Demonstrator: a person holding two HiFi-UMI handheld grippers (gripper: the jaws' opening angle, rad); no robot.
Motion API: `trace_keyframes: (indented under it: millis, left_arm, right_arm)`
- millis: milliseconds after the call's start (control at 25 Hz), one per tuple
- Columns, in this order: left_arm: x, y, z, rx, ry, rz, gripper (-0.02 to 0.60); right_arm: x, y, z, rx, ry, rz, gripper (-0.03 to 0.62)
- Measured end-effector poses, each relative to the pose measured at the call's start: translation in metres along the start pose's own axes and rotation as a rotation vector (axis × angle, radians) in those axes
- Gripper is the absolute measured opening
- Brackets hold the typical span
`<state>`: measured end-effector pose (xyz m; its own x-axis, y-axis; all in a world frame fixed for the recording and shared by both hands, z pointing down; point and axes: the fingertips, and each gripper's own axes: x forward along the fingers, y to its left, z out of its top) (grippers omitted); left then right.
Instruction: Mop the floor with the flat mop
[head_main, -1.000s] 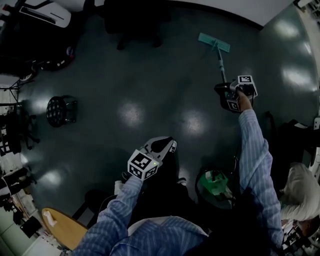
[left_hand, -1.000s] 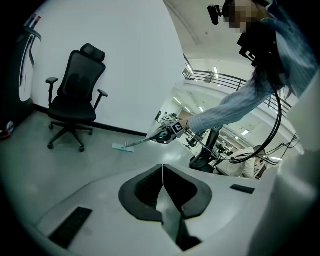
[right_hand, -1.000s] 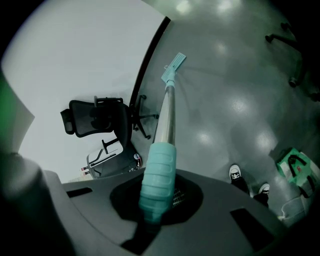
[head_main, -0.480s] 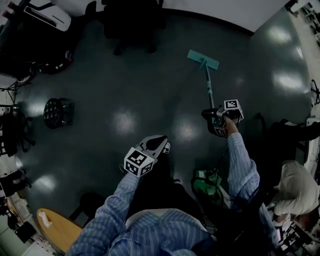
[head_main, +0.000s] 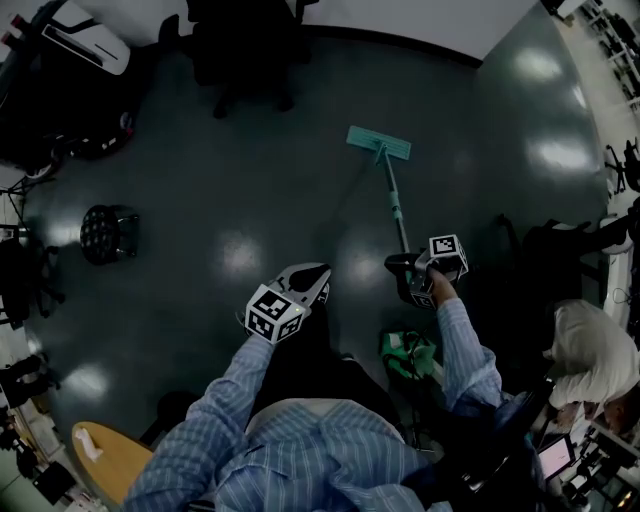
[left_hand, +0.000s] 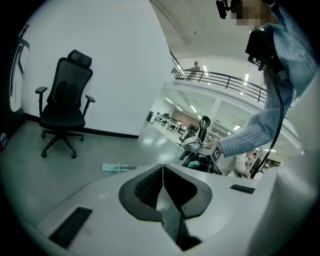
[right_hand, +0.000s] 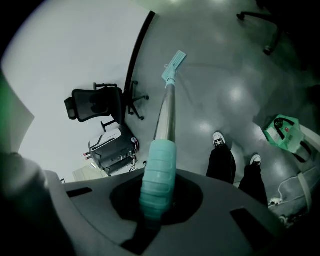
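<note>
Flat mop (head_main: 378, 143): head flat on floor (head_main: 250, 190), far centre-right | right gripper (head_main: 402, 266) clamped on its teal end grip (right_hand: 159, 170) | left gripper (head_main: 312, 277) closed, empty | risk: one-ended hold may let handle twist and head tip; green bag (head_main: 408, 352) near feet could snag.

Left gripper (head_main: 318, 274) jaws closed, empty; right gripper (head_main: 400, 264) extended, clamping mop handle (head_main: 391, 203).

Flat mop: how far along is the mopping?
Done: flat mop picked up, its head flat on the floor. In hand: right tongs shut on its teal grip; left tongs shut, empty. Left: can't tell how much floor is mopped; no wet streaks readable.
</note>
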<state>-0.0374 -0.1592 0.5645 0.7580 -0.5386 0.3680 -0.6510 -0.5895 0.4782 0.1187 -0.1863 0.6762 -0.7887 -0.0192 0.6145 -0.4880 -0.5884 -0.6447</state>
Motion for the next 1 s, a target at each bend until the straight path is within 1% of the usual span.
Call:
trace_keyframes:
  millis: [120,320,440,680,1000]
  left_arm:
    - [0.000,-0.013,-0.003,0.011,0.001,-0.013,0.006]
    - [0.003,-0.044,-0.008,0.036,-0.006,-0.036,0.006]
    - [0.000,-0.066,-0.017,0.047,-0.010,-0.040,0.006]
    - [-0.013,-0.107,-0.042,0.053,-0.010,-0.042,0.006]
    - [-0.051,-0.173,-0.096,0.082,-0.028,-0.021,0.006]
  right_arm:
    - [-0.006,-0.014,-0.029,-0.003,0.010,0.019,0.008]
    - [-0.024,-0.052,-0.072,-0.010,0.033,0.005,0.008]
    - [-0.034,-0.072,-0.102,-0.008,0.041,0.011,0.008]
    - [-0.048,-0.125,-0.167,-0.013,0.072,-0.001,0.008]
    - [-0.064,-0.215,-0.275,-0.028,0.108,-0.014,0.009]
